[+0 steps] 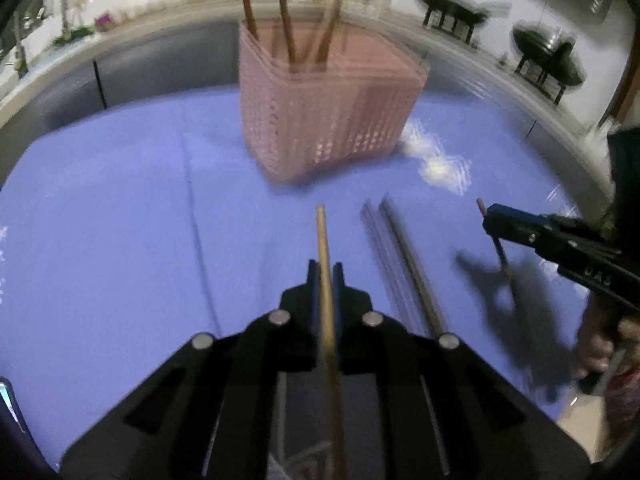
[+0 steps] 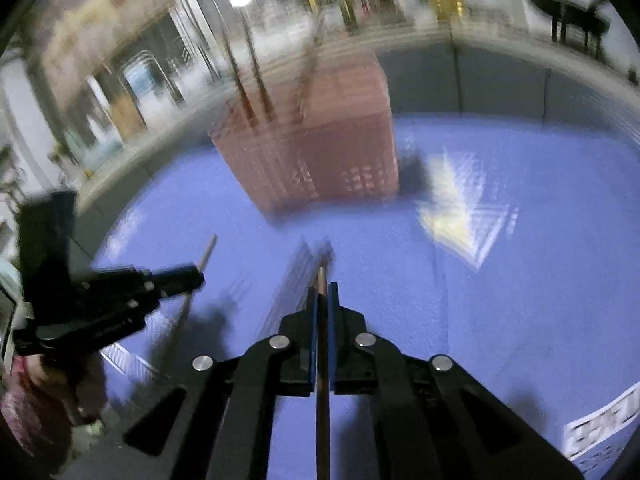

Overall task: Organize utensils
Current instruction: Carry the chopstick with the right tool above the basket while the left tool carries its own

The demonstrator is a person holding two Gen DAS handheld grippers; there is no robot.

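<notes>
Motion blur smears the pink basket [image 2: 320,152] in the right wrist view, so its mesh and the sticks standing in it cannot be counted there. The white patch [image 2: 460,208] beside it is a streaked blur (paper or plastic, impossible to say). In the left wrist view the pale chopstick [image 1: 326,280] runs back between the fingers [image 1: 314,276] and its rear end is cut off by the bottom edge. The room behind the tabletop [image 1: 120,220] is unreadable.

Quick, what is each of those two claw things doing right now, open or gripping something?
Left gripper: closed on a light wooden chopstick.
Right gripper: closed on a dark chopstick.
</notes>
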